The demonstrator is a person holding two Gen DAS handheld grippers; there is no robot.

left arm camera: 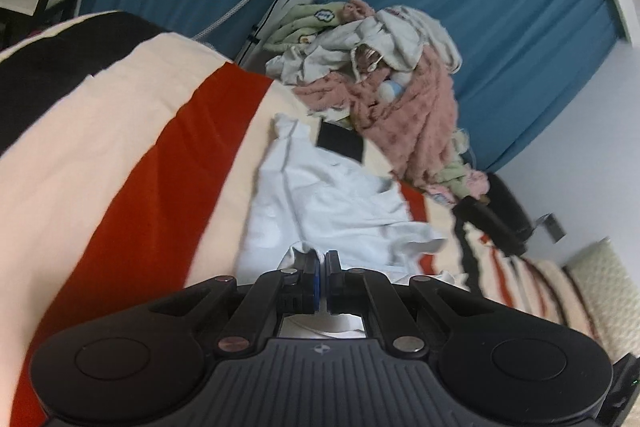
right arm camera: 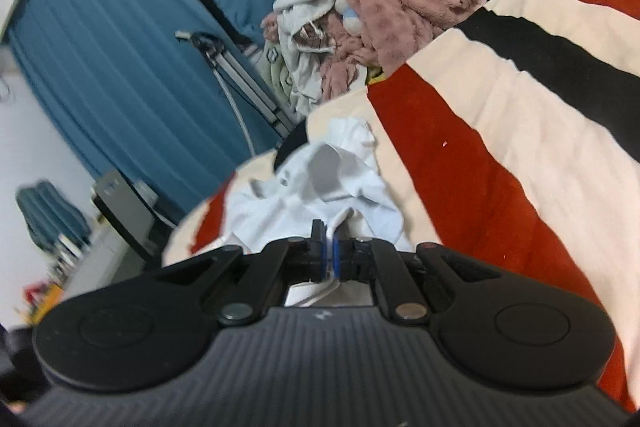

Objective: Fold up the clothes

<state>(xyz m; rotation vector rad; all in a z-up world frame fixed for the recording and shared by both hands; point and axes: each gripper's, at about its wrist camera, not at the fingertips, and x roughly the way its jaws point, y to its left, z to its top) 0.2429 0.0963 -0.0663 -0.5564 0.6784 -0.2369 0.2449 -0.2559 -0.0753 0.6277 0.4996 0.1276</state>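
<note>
First garment gripped, not yet folded; pile untouched.

Near: my left gripper (left arm camera: 323,259) and right gripper (right arm camera: 328,235) each pinch the pale blue garment (left arm camera: 320,203), which lies crumpled on the striped blanket (left arm camera: 120,131). Far: the heap of unfolded clothes (left arm camera: 384,67) waits before the blue curtain (left arm camera: 500,7).

A garment (left arm camera: 320,203) lies on the blanket (left arm camera: 120,155), a clothes pile (left arm camera: 384,67) behind it.
</note>
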